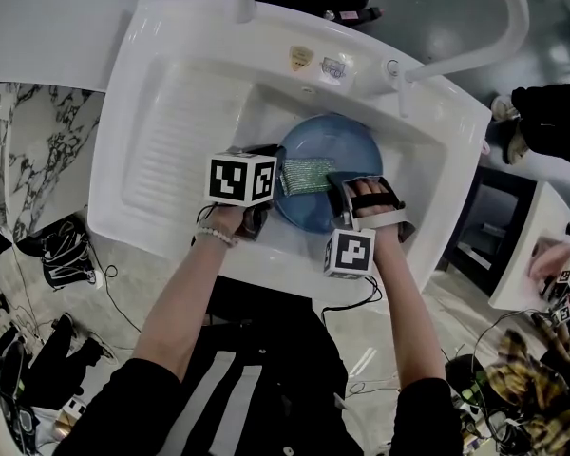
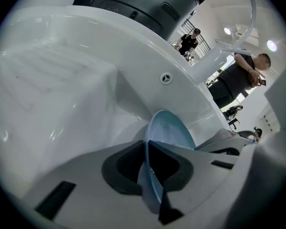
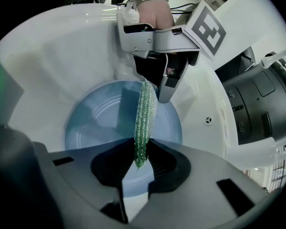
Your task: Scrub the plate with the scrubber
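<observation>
A round blue plate (image 1: 334, 145) stands tilted in the basin of a white sink (image 1: 427, 136). My left gripper (image 1: 274, 190) is shut on the plate's left rim; in the left gripper view the thin blue rim (image 2: 152, 151) runs edge-on between its jaws. My right gripper (image 1: 338, 190) is shut on a green sparkly scrubber (image 1: 304, 176), which lies across the plate's face. In the right gripper view the scrubber (image 3: 145, 118) stretches from the right gripper (image 3: 142, 160) across the plate (image 3: 97, 120) toward the left gripper (image 3: 155, 82) at the far rim.
A ribbed drainboard (image 1: 176, 126) forms the sink's left half. A white faucet (image 1: 499, 22) arches over the right rim, and an overflow hole (image 3: 208, 120) sits in the basin wall. A dark cylindrical machine (image 3: 262, 109) stands beside the sink. People (image 2: 240, 78) stand in the background.
</observation>
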### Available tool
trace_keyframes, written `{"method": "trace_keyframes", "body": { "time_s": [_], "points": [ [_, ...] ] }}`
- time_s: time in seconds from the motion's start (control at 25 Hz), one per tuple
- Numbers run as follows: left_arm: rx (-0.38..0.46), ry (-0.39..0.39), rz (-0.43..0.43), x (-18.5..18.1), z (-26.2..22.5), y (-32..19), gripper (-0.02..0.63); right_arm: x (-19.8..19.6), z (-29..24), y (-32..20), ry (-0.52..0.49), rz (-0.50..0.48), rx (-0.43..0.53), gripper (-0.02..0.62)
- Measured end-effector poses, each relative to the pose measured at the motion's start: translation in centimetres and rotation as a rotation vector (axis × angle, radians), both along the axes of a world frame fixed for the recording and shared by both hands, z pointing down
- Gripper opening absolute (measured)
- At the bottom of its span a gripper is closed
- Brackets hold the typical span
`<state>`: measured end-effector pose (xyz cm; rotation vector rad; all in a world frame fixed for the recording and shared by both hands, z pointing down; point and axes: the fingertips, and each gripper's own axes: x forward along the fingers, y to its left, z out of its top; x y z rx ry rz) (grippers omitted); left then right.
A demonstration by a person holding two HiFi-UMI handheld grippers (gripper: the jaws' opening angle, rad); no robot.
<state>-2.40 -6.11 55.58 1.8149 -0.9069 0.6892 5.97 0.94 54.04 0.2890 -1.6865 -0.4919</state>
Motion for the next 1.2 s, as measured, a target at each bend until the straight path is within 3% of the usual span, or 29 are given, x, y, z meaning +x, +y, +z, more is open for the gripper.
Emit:
{"method": "trace_keyframes", "body": {
  "time_s": [0.36,0.68,1.0,1.2],
  "points": [
    [0.005,-0.008,-0.007,-0.1,0.1,-0.1,0.023,0.4,0.7,3.5,0.036,-0.109,-0.101,0.091],
    [0.008,-0.013,-0.012,-0.1,0.2,-0.2,0.023,1.4,1.0,6.8,0.077,-0.155,-0.292,0.091],
    [0.017,-0.022,-0.007,-0.1,0.2,-0.3,0.023,2.9,0.9,9.0,0.086,-0.130,-0.424,0.091],
    [0.022,-0.023,-0.002,0.0,0.1,-0.3,0.023,4.4,-0.3,8.6,0.050,-0.012,-0.433,0.089]
  ]
}}
